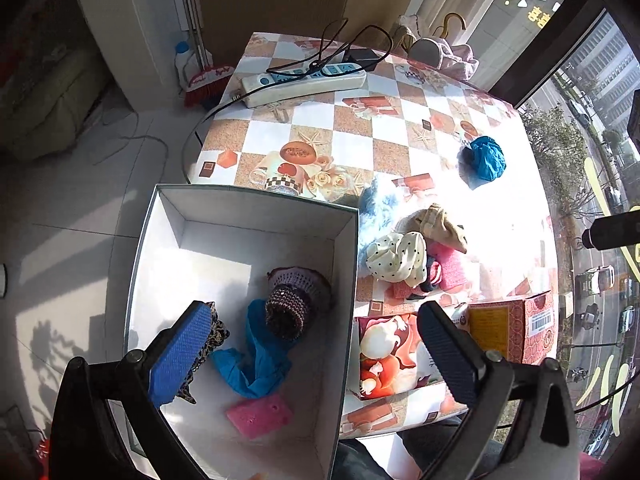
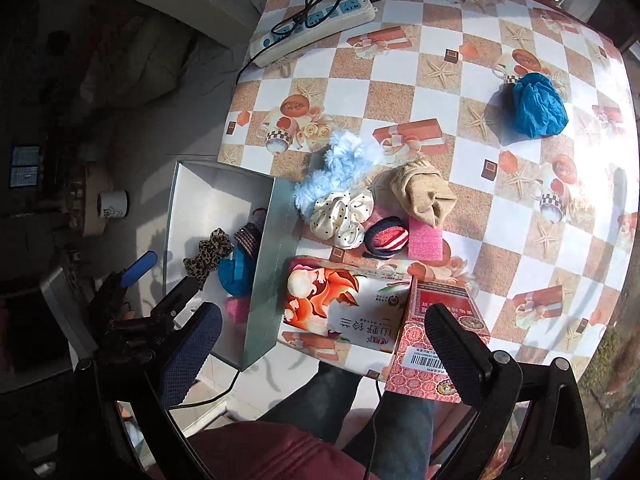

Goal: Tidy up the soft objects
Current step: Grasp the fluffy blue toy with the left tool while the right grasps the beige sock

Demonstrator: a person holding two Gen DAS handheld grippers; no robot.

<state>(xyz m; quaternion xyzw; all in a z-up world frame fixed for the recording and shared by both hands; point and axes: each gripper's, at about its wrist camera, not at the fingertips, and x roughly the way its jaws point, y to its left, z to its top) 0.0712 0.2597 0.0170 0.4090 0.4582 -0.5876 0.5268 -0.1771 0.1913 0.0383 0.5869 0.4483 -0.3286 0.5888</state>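
left gripper: fingers wide, empty, over white cardboard box | right gripper: fingers wide, empty, over table's near edge

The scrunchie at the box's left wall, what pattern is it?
Leopard print, brown and black; clearest in the right wrist view.

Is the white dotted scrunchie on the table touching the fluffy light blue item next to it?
Touching. In the right wrist view the white dotted scrunchie overlaps the lower edge of the fluffy light blue item, with no tablecloth visible between them.
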